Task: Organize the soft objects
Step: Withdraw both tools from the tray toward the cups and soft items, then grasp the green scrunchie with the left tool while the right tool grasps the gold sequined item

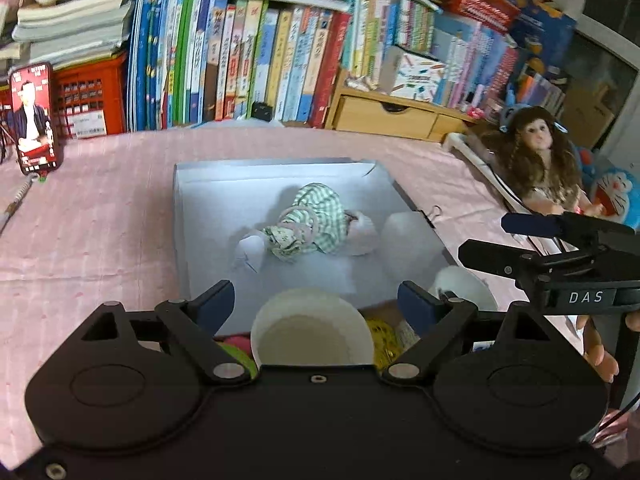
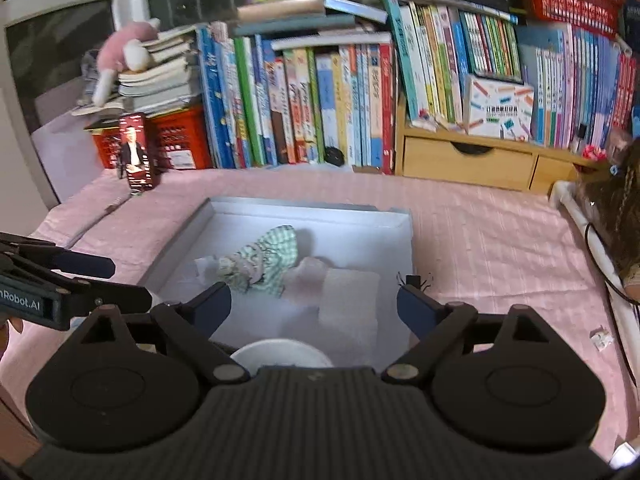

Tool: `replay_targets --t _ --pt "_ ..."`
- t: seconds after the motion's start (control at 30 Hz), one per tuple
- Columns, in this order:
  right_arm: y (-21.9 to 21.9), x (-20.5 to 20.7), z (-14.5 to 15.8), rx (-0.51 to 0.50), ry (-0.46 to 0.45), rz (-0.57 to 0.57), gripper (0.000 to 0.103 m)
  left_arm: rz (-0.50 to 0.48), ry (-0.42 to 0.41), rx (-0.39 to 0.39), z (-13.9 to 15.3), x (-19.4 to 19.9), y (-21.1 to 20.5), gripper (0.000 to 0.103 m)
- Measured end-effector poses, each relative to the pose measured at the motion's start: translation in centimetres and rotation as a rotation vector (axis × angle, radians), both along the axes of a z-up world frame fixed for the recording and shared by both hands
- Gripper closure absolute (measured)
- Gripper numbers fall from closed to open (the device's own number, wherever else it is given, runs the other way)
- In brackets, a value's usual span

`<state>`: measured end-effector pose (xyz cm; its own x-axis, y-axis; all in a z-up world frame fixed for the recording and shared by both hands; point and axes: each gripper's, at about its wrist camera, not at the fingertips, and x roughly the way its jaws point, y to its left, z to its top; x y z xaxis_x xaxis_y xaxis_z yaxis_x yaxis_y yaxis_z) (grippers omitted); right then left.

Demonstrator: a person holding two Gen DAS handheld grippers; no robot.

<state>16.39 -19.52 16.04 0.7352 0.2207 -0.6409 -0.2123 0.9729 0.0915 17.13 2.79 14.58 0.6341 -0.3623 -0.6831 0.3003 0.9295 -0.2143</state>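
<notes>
Left gripper (image 1: 316,300): jaws wide apart, nothing held; hovers over near edge of shallow white cardboard box (image 1: 182,216) on pink tablecloth (image 1: 100,216); round white bowl (image 1: 312,330) sits between its fingers, contact not determinable. Right gripper (image 2: 314,302): jaws likewise wide apart, empty, above same box. Green-checked cloth bundle (image 1: 316,220) lies inside box, mid-floor, w/ white soft pieces (image 1: 404,236) beside it; untouched by either gripper.

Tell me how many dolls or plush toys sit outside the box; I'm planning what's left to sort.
3 in view: a brown-haired doll right of the white box, a blue plush behind her, a pink plush on the stacked books. Others may be hidden.
</notes>
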Motion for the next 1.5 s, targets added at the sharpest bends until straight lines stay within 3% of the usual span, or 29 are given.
replay_targets --t 0.33,0.7,0.93,1.17,1.4,1.5 --pt "2.0 -5.7 0.3 -0.042 -0.12 0.04 0.005 -0.01 -0.122 0.019 -0.5 -6.5 0.4 0.011" --pt "4.1 -10.7 -2.2 -0.098 -0.221 0.031 0.003 0.061 -0.181 -0.002 -3.2 -11.6 2.2 0.009" --pt "4.9 -12.6 -4.0 -0.093 -0.264 0.031 0.003 0.124 -0.212 0.021 -5.3 -13.7 2.8 0.009" --pt "5.8 -13.7 -6.4 -0.117 -0.281 0.031 0.003 0.254 -0.32 0.1 -7.9 -16.0 2.2 0.009" --pt "6.3 -14.1 -8.3 -0.107 -0.271 0.027 0.004 0.274 -0.319 0.129 -9.3 -15.9 1.7 0.01" --pt "6.7 -14.1 -9.2 -0.105 -0.271 0.032 0.005 0.296 -0.326 0.113 -9.4 -15.1 1.9 0.016"
